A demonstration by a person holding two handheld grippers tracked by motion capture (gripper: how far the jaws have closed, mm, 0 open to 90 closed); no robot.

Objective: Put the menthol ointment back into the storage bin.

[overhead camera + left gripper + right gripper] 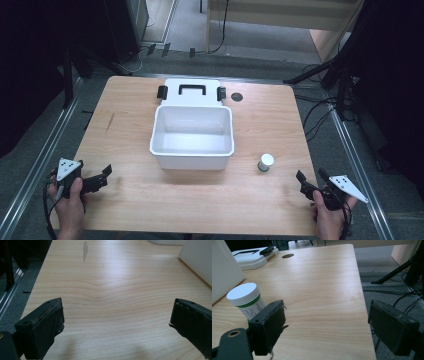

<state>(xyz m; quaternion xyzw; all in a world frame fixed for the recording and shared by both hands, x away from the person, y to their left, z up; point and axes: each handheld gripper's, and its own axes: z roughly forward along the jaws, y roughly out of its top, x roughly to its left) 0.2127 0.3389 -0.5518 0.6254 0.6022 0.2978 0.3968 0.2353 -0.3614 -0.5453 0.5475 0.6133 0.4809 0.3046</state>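
My table (125, 150) is pale, light-brown wood with wavy grain and one dark grey smear (85, 250) near its far left. The open rectangular plastic box (192, 131) is plain white; its lid (192, 91) is white with a black handle and black clips. The small round jar (247, 300) has a white cap, a green band and a white printed label. Both gripper jaws are matte black.
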